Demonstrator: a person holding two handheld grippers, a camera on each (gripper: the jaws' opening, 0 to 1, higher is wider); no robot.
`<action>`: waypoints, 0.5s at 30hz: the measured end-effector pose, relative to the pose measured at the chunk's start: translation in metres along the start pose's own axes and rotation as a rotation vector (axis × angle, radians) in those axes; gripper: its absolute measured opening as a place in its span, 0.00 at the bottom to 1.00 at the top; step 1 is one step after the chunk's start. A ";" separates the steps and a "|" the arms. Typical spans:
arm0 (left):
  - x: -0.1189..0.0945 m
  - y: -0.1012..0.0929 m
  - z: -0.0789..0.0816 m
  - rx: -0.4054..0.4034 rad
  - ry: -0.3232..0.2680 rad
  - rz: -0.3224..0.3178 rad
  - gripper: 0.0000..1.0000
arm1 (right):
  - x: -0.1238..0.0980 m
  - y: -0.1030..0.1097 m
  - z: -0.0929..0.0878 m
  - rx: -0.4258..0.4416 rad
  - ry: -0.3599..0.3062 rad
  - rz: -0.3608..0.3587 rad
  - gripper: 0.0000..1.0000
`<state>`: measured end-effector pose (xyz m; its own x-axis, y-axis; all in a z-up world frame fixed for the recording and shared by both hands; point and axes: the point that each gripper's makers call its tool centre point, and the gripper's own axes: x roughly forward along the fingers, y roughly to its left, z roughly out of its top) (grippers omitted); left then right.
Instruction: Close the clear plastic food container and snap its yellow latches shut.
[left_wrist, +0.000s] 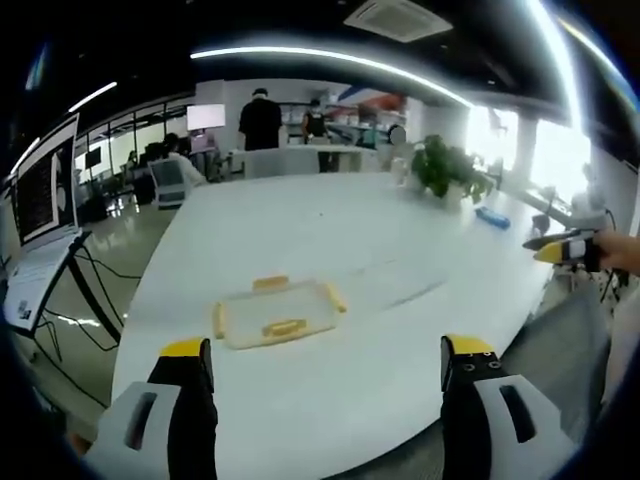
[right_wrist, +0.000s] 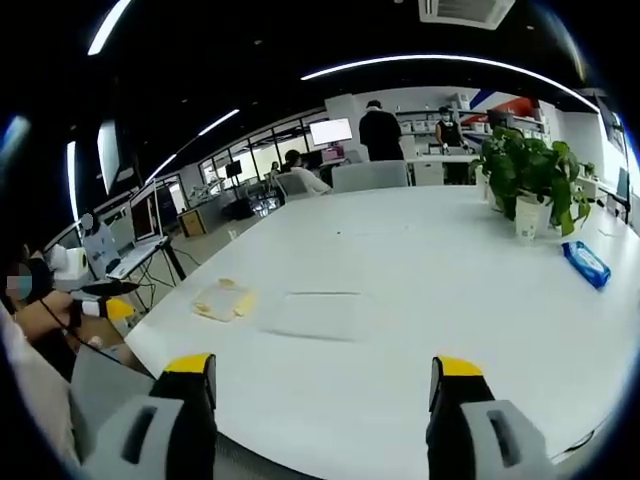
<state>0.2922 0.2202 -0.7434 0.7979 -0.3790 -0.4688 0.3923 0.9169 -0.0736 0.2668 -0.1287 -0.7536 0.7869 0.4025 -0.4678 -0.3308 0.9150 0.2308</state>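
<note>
White tabletop (left_wrist: 400, 300) spans most of both views, large & rounded at its near edge. Office behind it: desks, monitors, two people standing at the far end, one seated. Laptop (left_wrist: 40, 215) on a stand sits off the tabletop's edge in left gripper view. Potted plant (right_wrist: 530, 175) stands toward the far side of the tabletop, blue packet (right_wrist: 587, 264) lying near it.

Clear plastic food container (left_wrist: 278, 312) w/ yellow latches (left_wrist: 270, 283) lies flat on the tabletop, well ahead of the left tool (left_wrist: 325, 365), nothing between them. In right gripper view it sits far left near the tabletop's edge (right_wrist: 222, 299), w/ a faint clear sheet-like piece (right_wrist: 320, 315) just beside it; can't tell what that is.

Left tool: jaws spread wide, holding nothing, above the near tabletop edge. Right tool (right_wrist: 325, 385): also spread wide, empty, touching nothing.
</note>
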 end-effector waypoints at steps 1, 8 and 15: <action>0.000 0.000 0.000 0.000 0.000 0.000 0.93 | 0.000 0.000 0.000 0.001 0.001 0.000 0.89; 0.001 0.001 -0.002 0.000 0.007 0.002 0.92 | 0.000 0.000 -0.002 0.003 0.005 -0.001 0.89; 0.002 0.002 -0.003 -0.002 0.013 -0.001 0.92 | 0.001 -0.001 -0.003 0.003 0.012 0.000 0.89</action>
<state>0.2935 0.2216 -0.7470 0.7915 -0.3785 -0.4798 0.3923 0.9167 -0.0761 0.2667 -0.1287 -0.7568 0.7807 0.4024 -0.4781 -0.3291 0.9151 0.2329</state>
